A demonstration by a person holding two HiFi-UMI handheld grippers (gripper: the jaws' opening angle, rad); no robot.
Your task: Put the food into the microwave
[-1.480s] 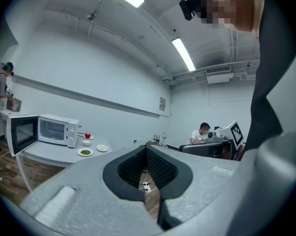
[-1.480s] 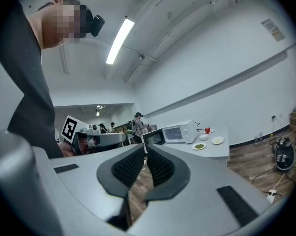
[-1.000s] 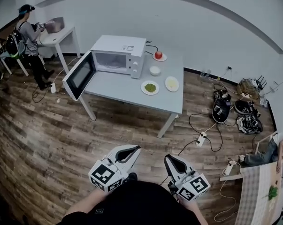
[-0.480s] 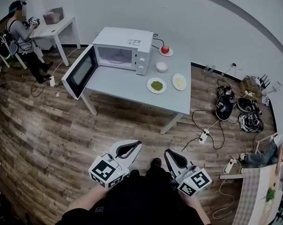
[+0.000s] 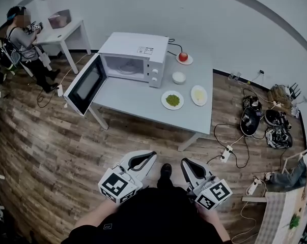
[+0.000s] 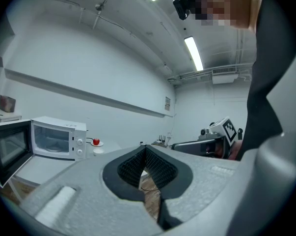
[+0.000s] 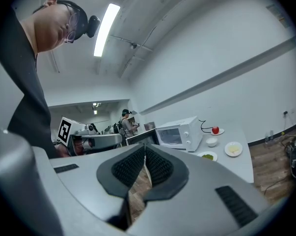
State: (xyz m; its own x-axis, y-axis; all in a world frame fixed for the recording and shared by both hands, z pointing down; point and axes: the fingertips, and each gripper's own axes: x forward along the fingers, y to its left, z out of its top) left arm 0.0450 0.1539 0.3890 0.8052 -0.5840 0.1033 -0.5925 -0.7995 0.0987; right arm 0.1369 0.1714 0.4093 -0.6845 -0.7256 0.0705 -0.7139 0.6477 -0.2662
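A white microwave (image 5: 130, 60) stands on the grey table (image 5: 138, 100) with its door (image 5: 84, 84) swung open to the left. Right of it are a red apple on a saucer (image 5: 183, 57), a white bowl (image 5: 179, 77), a plate of green food (image 5: 172, 100) and a plate of yellow food (image 5: 199, 95). My left gripper (image 5: 148, 154) and right gripper (image 5: 186, 162) are held close to my body, over the floor and well short of the table. Both are shut and empty. The right gripper view shows the microwave (image 7: 179, 133) and the plates (image 7: 208, 156) far ahead.
Another person (image 5: 22, 37) stands at a small white table (image 5: 66, 32) at the far left. Cables and a power strip (image 5: 226, 154) lie on the wooden floor right of the table, with bags and helmets (image 5: 251, 121) further right.
The table and microwave have drawn nearer and shifted right in the head view. Both grippers have been carried forward with my body and stay shut.
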